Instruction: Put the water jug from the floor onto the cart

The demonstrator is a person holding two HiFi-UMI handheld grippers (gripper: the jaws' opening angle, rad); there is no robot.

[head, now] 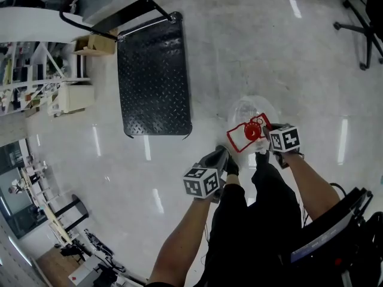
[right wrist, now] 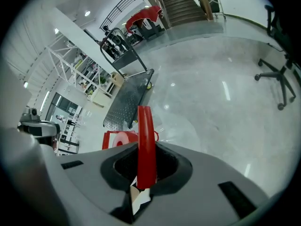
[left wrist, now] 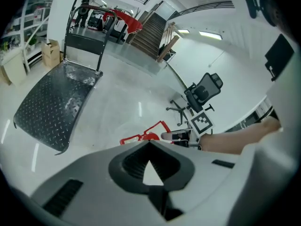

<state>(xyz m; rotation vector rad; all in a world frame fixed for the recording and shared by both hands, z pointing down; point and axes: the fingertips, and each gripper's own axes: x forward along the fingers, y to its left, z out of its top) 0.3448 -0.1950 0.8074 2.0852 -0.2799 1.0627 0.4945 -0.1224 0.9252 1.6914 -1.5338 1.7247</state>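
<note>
1. My right tongs (head: 262, 137) are clamped on the red handle (right wrist: 146, 140) of the water jug (head: 254, 109); in the right gripper view the red strip stands upright between both jaws.
2. My left tongs (left wrist: 150, 171) are pressed together with nothing in them. The head view shows them just beside the handle's left end.
3. The clear jug is directly in front of my legs, over the pale floor (head: 269, 52). I cannot tell whether its base touches the floor.
4. The cart (head: 155, 70), a black studded platform, lies to the jug's left, apart from it, and its deck is bare.
</note>
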